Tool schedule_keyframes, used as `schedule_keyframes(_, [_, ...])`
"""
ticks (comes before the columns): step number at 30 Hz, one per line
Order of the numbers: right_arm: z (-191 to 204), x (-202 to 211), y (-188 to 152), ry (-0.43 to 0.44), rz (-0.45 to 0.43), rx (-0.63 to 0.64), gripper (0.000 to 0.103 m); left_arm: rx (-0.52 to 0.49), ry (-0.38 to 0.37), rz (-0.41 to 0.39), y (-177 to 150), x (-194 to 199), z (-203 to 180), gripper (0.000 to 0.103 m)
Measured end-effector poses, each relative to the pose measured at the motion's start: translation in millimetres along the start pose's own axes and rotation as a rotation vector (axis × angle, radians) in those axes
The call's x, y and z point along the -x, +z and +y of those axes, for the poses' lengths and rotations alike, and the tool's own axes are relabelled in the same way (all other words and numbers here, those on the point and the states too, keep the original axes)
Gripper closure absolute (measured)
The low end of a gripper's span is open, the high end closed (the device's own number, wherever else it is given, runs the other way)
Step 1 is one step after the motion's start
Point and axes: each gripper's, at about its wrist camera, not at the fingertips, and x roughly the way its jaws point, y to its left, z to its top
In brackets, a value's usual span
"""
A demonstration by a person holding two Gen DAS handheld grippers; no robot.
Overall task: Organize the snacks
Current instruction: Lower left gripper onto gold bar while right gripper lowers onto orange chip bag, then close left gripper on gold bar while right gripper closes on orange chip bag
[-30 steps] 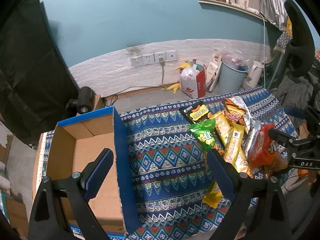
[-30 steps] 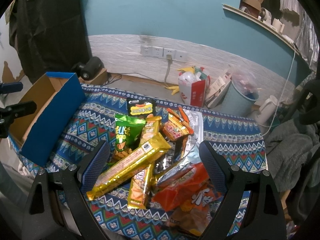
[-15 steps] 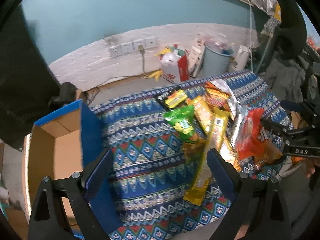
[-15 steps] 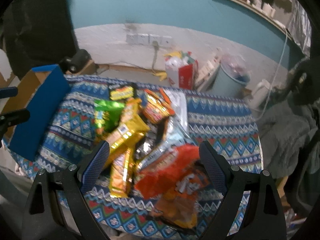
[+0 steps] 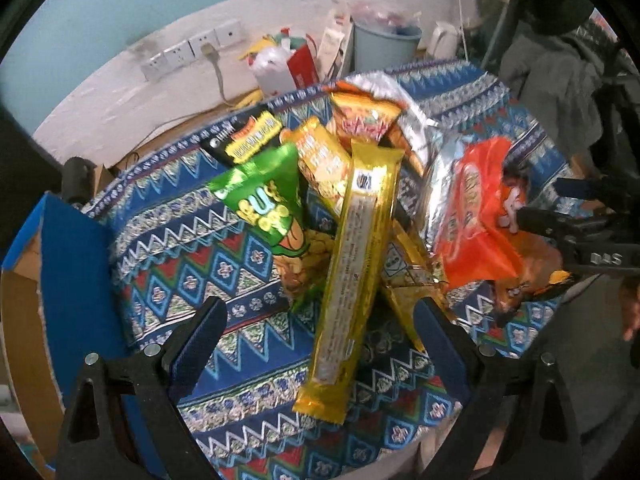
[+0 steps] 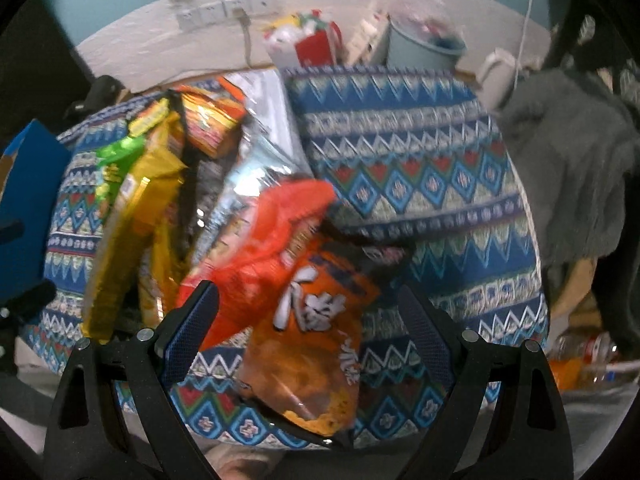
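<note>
Both jaws released. My left gripper (image 5: 320, 328) straddles the long gold bar (image 5: 352, 264); lifting it may drag the overlapped green bag (image 5: 268, 200) off the tabletop (image 5: 168, 264).

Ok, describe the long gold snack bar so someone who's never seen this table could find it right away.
On the patterned tablecloth, right of the blue box, lies a snack pile. The long gold bar lies on top, reaching toward the near edge between the left gripper fingers. It is the longest, narrowest pack, beside the green bag.
</note>
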Motion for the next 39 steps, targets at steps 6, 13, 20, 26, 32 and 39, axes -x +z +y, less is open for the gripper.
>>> schedule_keyframes(6, [-8.3, -20.2, -8.8, 0.001, 0.072, -0.016, 0.014, 0.001, 0.018, 0.048, 4.1, -35.8, -5.3, 0.007])
schedule_keyframes(13, [-9.6, -44.2, -10.4, 0.011, 0.136, -0.022, 0.014, -0.022, 0.023, 0.089, 4.5, -63.4, -10.6, 0.023])
schedule_keyframes(20, [-11.1, -69.8, -7.0, 0.029, 0.17, -0.019, 0.019, 0.007, -0.031, 0.083, 8.6, -66.4, -4.1, 0.054])
schedule_keyframes(26, [-14.7, -62.8, -5.8, 0.014, 0.129, -0.014, 0.055, -0.014, -0.049, 0.067, 8.6, -61.6, -3.5, 0.07])
schedule_keyframes(32, [-20.2, -37.9, 1.7, -0.028, 0.059, -0.02, 0.07, -0.003, -0.054, 0.027, -3.2, -38.8, 6.0, 0.07])
schedule_keyframes(39, [-20.0, -5.1, 1.6, -0.047, -0.026, -0.003, 0.071, 0.025, -0.058, -0.028, -8.5, -5.9, 21.6, 0.07])
